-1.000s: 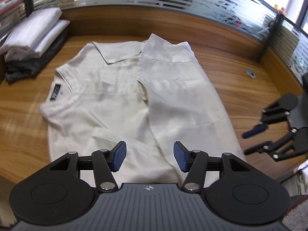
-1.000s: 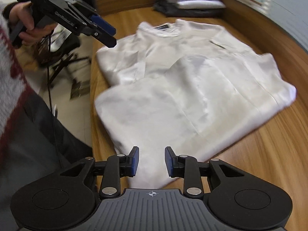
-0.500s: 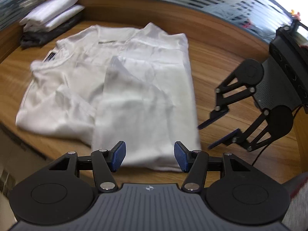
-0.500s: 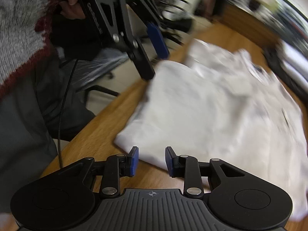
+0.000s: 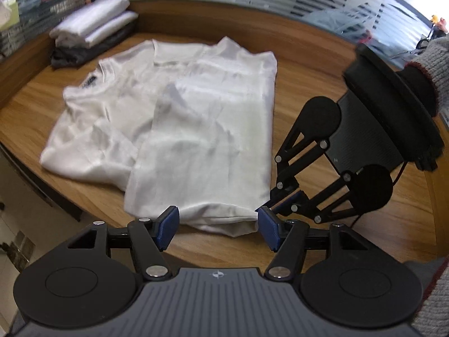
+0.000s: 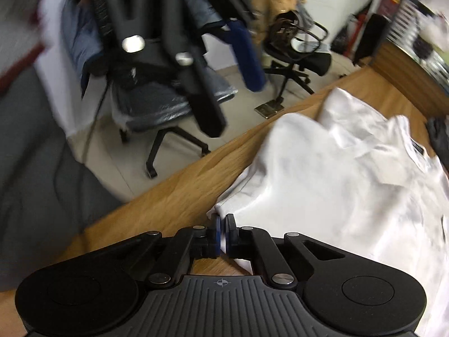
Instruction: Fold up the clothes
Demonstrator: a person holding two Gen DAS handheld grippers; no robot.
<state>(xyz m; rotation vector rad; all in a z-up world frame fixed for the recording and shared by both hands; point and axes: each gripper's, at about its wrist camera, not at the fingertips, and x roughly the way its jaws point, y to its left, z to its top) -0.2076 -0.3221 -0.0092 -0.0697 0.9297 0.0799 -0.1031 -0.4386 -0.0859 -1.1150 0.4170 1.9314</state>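
A white shirt [image 5: 196,129] lies partly folded on the wooden table [image 5: 322,84], its hem toward me. My left gripper [image 5: 217,226] is open, its blue pads [image 5: 168,224] on either side of the hem's near edge, not touching it. My right gripper [image 6: 221,234] is shut on the hem corner of the shirt [image 6: 336,185]; in the left wrist view it [image 5: 263,210] pinches that corner at the hem's right end. The left gripper [image 6: 213,56] looms blurred in the right wrist view.
A stack of folded clothes [image 5: 92,28] sits at the table's back left against a raised wooden rim [image 5: 252,25]. The table's front edge [image 5: 36,179] drops to the floor on the left. Office chairs [image 6: 297,53] stand beyond the edge.
Both grippers have come down to the shirt's hem. The right gripper was open before and has shut on the hem corner. The left gripper stays open and is now closer to the hem.
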